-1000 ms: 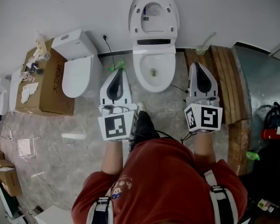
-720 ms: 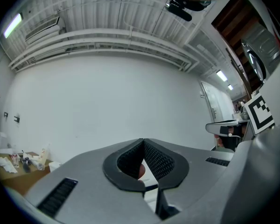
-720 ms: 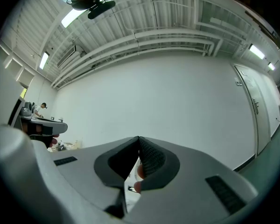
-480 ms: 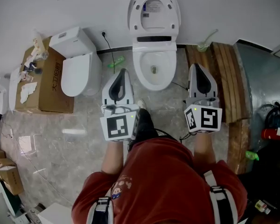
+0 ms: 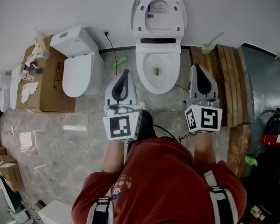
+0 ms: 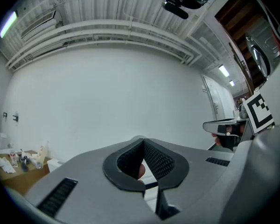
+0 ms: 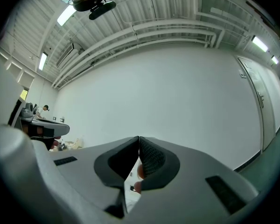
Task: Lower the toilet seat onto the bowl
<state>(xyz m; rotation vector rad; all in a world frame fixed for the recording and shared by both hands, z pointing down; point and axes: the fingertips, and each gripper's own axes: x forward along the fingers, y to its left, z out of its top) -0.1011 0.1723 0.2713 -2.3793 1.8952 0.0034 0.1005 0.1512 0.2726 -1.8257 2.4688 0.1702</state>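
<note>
At the far left we find a cardboard box (image 5: pixel 53 85) with scraps of paper on top, set against the white wall (image 5: pixel 252 13). Just right of it stands a second toilet (image 5: pixel 79 71), its lid down.

Next comes the left gripper (image 5: pixel 126 71), held over the marbled floor (image 5: pixel 60 139) and pointing toward the wall, with its marker cube (image 5: pixel 122 127) nearest the person. In the left gripper view we read its jaws as brought together at the tips, with nothing clamped between them.

To its right, at centre, lies the open toilet bowl (image 5: pixel 142 76). The toilet seat (image 5: pixel 141 17) stands raised at the bowl's far end, leaning back at the wall with its underside facing us. The seat is farther off than either gripper's tip and touches neither. The left gripper's tip sits near the bowl's left flank and the right gripper (image 5: pixel 195 66) near its right flank, so the bowl lies between the two, with the seat beyond them.

In the right gripper view we likewise read the jaws as closed tip to tip, holding nothing.

Farther right, wooden planks (image 5: pixel 228 78) lie on the floor beside the right gripper, and a red object (image 5: pixel 275 138) shows at the right edge. The person's red shirt (image 5: pixel 168 181) fills the near centre.
</note>
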